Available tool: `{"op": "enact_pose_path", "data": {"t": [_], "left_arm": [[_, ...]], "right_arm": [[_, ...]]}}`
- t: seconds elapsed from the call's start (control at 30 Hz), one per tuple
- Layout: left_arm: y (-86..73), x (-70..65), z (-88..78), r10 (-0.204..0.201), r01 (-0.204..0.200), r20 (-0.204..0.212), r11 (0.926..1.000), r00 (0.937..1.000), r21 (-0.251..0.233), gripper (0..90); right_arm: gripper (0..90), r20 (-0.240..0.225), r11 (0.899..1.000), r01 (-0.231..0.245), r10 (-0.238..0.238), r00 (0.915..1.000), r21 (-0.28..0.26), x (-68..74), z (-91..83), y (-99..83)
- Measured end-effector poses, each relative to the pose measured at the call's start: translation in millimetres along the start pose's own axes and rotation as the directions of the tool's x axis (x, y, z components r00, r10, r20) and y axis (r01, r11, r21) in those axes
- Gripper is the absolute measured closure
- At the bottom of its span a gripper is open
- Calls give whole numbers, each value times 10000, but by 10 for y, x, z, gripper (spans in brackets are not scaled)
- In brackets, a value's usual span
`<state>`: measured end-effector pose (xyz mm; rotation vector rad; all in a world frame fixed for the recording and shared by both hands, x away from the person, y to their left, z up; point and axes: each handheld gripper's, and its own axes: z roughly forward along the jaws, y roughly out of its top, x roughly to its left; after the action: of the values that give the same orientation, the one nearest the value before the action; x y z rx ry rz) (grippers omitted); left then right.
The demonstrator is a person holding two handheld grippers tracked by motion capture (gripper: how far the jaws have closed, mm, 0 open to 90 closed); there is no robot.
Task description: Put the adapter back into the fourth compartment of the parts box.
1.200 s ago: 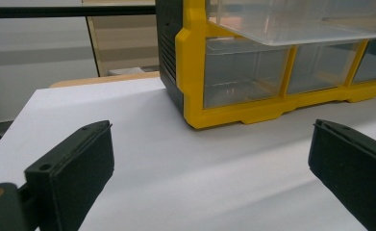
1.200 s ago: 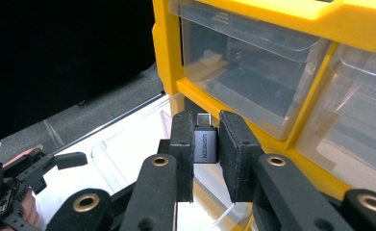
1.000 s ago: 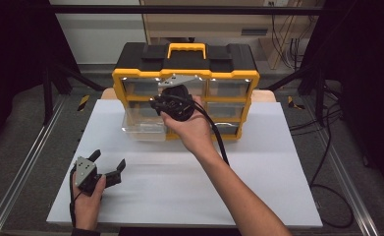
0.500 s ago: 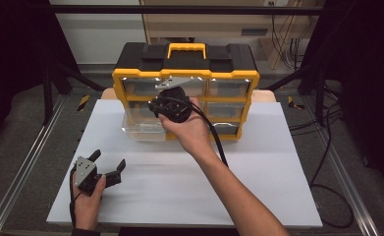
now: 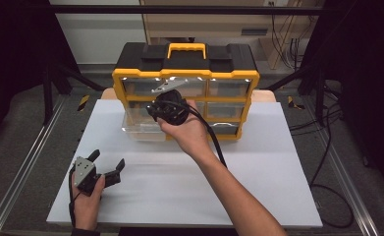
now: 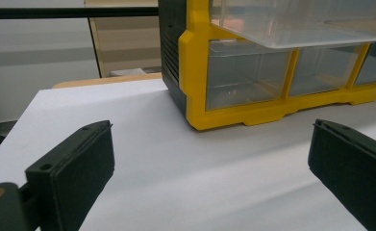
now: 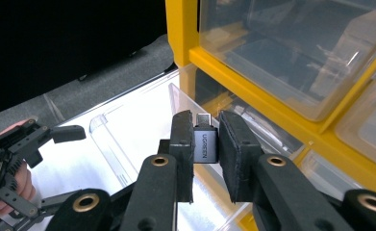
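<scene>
The right gripper [image 7: 206, 149] has its jaws clamped on a small grey adapter [image 7: 205, 144], held above the pulled-out clear drawer [image 5: 141, 127] at the organizer's [image 5: 184, 73] lower-left bay, near 12 o'clock on the table [image 5: 258, 187]. The left gripper [image 5: 106, 164] rests at 8 o'clock, jaws wide apart and empty.

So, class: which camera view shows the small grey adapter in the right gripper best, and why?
The right gripper view: the grey adapter sits close up, clamped between the right gripper's pads, plug end up, above the pulled-out clear drawer. The high view gives the gripper from above, adapter too small to tell. The left gripper view faces the organizer.
</scene>
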<state>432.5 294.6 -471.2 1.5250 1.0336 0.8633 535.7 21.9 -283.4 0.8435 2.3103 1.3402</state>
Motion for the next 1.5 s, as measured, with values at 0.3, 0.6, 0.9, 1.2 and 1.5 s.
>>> {"op": "enact_pose_path", "data": {"t": [0.3, 0.6, 0.9, 1.2, 1.5], "left_arm": [[4, 4, -7, -31, 31, 1, 10000, 10000, -62, 20], [6, 0, -8, -29, 29, 19, 10000, 10000, -70, 20], [5, 0, -6, -15, 15, 33, 10000, 10000, -53, 20], [5, -1, -4, 25, -25, 60, 10000, 10000, -17, 20], [4, 0, -4, 16, -16, 55, 10000, 10000, -16, 20]], "right_arm": [[761, -76, 9998, 66, -65, 10000, 164, 5, 27, -16], [761, -106, 9992, 218, -215, 9997, 322, 22, 49, -29], [761, -109, 9987, 263, -258, 9996, 433, 18, 62, -36], [761, -107, 9976, 376, -370, 9993, 578, 35, 82, -52], [761, -89, 9966, 455, -450, 9989, 690, 42, 103, -57]]}}
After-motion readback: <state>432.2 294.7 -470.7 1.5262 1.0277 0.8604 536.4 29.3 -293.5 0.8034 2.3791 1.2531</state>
